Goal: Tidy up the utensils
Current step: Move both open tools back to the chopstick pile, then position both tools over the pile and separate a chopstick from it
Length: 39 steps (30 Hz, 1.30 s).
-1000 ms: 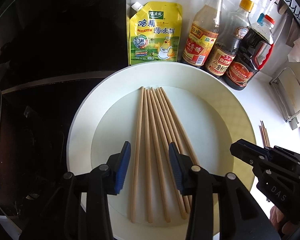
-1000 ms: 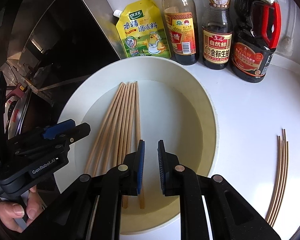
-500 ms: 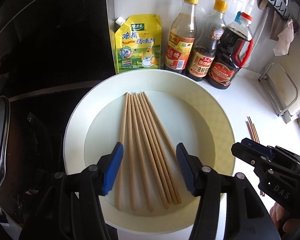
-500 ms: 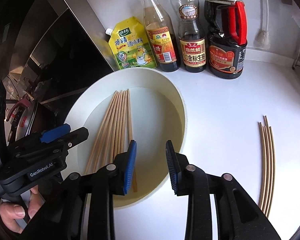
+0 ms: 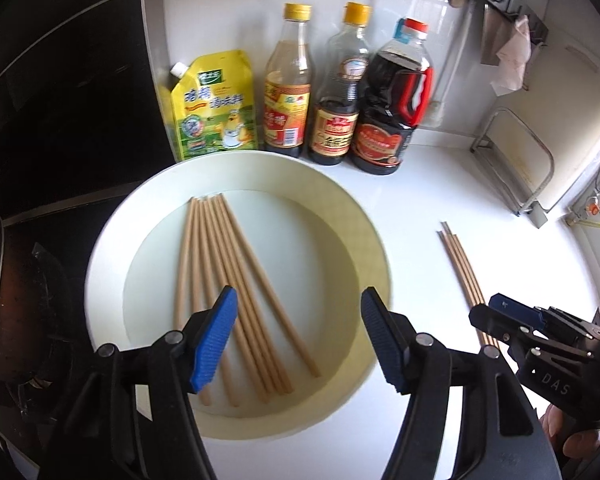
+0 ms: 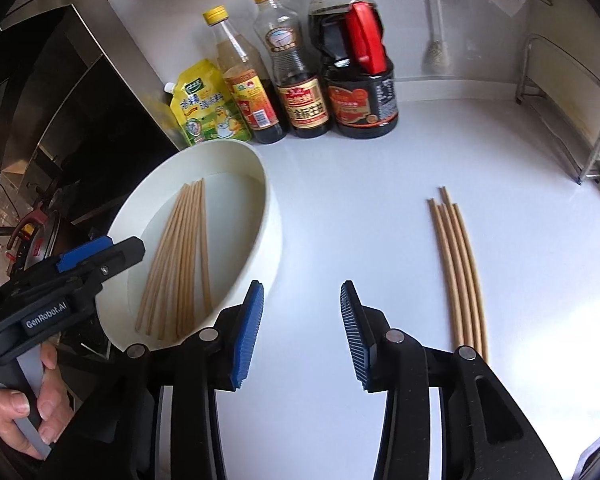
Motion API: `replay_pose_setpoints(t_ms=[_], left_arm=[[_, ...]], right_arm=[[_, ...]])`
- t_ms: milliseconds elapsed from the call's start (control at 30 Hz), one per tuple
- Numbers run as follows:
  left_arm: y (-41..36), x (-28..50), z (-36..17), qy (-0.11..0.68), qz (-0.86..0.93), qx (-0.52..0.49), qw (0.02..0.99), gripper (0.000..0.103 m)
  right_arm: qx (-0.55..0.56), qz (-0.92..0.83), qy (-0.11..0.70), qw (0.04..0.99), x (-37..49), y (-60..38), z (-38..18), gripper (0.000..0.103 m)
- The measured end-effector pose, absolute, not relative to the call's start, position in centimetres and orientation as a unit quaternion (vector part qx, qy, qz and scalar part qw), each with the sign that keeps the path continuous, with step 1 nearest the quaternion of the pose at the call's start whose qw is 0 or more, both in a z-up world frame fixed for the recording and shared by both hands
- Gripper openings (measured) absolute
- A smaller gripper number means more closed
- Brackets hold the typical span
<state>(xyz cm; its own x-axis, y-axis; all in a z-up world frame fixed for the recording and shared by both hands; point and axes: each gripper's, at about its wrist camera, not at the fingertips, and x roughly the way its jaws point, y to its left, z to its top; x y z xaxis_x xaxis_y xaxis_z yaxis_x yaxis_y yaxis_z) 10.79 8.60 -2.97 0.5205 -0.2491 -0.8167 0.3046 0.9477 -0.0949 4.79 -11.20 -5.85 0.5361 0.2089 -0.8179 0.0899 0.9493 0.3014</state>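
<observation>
Several wooden chopsticks (image 5: pixel 236 292) lie side by side in a white round dish (image 5: pixel 352 216); they also show in the right wrist view (image 6: pixel 180 256), in the dish (image 6: pixel 272 208). A second bunch of chopsticks (image 6: pixel 460 272) lies on the white counter to the right, also in the left wrist view (image 5: pixel 462 272). My left gripper (image 5: pixel 296 340) is open and empty above the near part of the dish. My right gripper (image 6: pixel 300 332) is open and empty over the counter, between the dish and the loose chopsticks.
A yellow seasoning pouch (image 5: pixel 214 106) and three sauce bottles (image 5: pixel 336 88) stand against the back wall behind the dish. A dark stove (image 5: pixel 40 120) with a pot lies to the left. A metal rack (image 6: pixel 568 108) stands at the right.
Both grippers have opened wider and pulled back from the dish. The right gripper has swung right, from over the dish to over the counter near the loose chopsticks.
</observation>
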Motion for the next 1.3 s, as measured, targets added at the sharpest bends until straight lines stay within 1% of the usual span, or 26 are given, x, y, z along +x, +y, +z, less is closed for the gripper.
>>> replay_pose_setpoints(t_ms=[167, 333, 500, 767, 933, 1300], left_arm=[[6.2, 9.7, -3.3, 0.467, -0.183, 0.023, 0.865, 0.064], [4.0, 8.6, -3.3, 0.468, -0.197, 0.019, 0.861, 0.065], [1.4, 7.6, -3.1, 0.462, -0.207, 0.023, 0.862, 0.069], [-3.2, 6.5, -4.2, 0.474, -0.214, 0.037, 0.853, 0.07], [-5.1, 6.0, -5.6, 0.488, -0.205, 0.043, 0.847, 0.072], [-6.5, 5.8, -8.3, 0.509, -0.165, 0.037, 0.844, 0.072]], right_arm=[[0.165, 0.0, 0.497, 0.852, 3.1, -14.6, -7.1, 0.039], [0.165, -0.024, 0.498, 0.851, 1.6, -17.5, -7.6, 0.039], [0.162, -0.038, 0.501, 0.849, 0.5, -20.2, -8.7, 0.039], [0.152, -0.039, 0.518, 0.841, -0.1, -23.3, -11.4, 0.039], [0.143, -0.024, 0.527, 0.837, 0.3, -24.0, -12.8, 0.04], [0.11, 0.012, 0.531, 0.84, 1.8, -24.2, -15.0, 0.04]])
